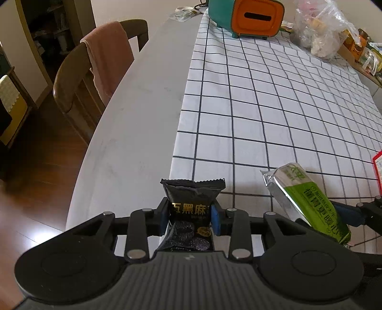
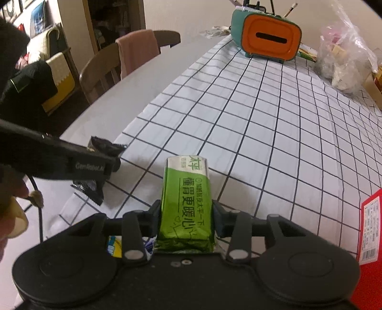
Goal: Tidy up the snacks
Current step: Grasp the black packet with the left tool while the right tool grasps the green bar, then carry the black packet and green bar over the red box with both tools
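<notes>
- We hold one snack in each gripper: the left gripper (image 1: 190,220) has its jaws closed narrow on a black snack packet (image 1: 191,205), and the right gripper (image 2: 185,218) is clamped on a green snack pack (image 2: 185,202).
- Both packs sit above the near edge of the checked tablecloth (image 1: 262,107); whether they still touch it we cannot tell.
- No tray or box for the snacks is plain in either view, so we judge the step in hand to be carrying the pair to wherever they get grouped.
- To do it well, we keep the squeeze light: the black packet is thin crinkled film with a serrated top seal, and it already bulges between the pads.
- The green pack is a firmer rectangular block in glossy foil, silver at its folded end, so it should ride steadily if we keep it upright.
- We keep the two grippers apart, since they work close together here.
- Further off stand a teal and orange box (image 1: 248,19) with a slot and a clear plastic bag (image 1: 320,31); a red box (image 2: 370,229) lies at the right.
</notes>
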Demonstrator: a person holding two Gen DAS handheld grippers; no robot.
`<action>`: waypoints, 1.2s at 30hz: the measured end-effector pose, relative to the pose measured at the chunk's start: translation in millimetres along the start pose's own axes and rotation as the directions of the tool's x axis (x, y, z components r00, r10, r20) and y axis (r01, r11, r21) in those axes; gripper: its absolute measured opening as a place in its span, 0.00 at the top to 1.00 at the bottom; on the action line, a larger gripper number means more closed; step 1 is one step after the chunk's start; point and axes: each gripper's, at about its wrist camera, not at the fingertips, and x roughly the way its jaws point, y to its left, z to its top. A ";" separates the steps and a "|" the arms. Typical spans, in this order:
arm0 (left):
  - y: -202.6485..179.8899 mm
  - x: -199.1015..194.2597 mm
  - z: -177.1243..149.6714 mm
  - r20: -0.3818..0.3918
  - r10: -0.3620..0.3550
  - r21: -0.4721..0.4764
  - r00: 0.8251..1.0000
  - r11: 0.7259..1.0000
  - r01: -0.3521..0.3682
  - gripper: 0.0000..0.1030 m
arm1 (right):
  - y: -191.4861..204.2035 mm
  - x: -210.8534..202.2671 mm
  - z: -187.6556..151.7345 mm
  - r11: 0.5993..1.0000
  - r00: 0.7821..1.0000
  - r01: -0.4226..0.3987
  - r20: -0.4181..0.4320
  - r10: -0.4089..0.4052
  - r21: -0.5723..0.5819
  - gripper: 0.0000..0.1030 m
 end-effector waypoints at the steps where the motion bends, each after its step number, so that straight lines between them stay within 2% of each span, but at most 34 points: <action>1: 0.2 -2.8 -0.2 0.001 -0.005 0.000 1.000 1.000 0.005 0.67 | -1.0 -4.2 -0.5 1.000 1.000 -0.007 0.004 0.007 0.003 0.59; 8: -9.2 -27.1 -4.4 0.003 -0.030 0.001 1.000 1.000 0.030 0.67 | -14.4 -42.0 -7.1 0.999 0.998 -0.037 0.045 0.036 0.031 0.59; 18: -52.3 -73.6 -13.1 0.034 -0.073 0.040 0.997 0.997 0.072 0.67 | -52.4 -99.9 -22.4 0.996 0.991 -0.043 0.126 0.033 0.075 0.59; 25: -100.8 -103.0 -17.1 0.047 -0.106 0.096 0.993 0.990 0.101 0.67 | -92.3 -138.6 -39.6 0.991 0.986 -0.037 0.165 0.015 0.132 0.59; 36: -203.8 -141.8 -23.4 0.078 -0.171 0.222 0.982 0.963 0.150 0.67 | -165.4 -192.7 -75.4 0.984 0.977 0.004 0.210 -0.042 0.180 0.59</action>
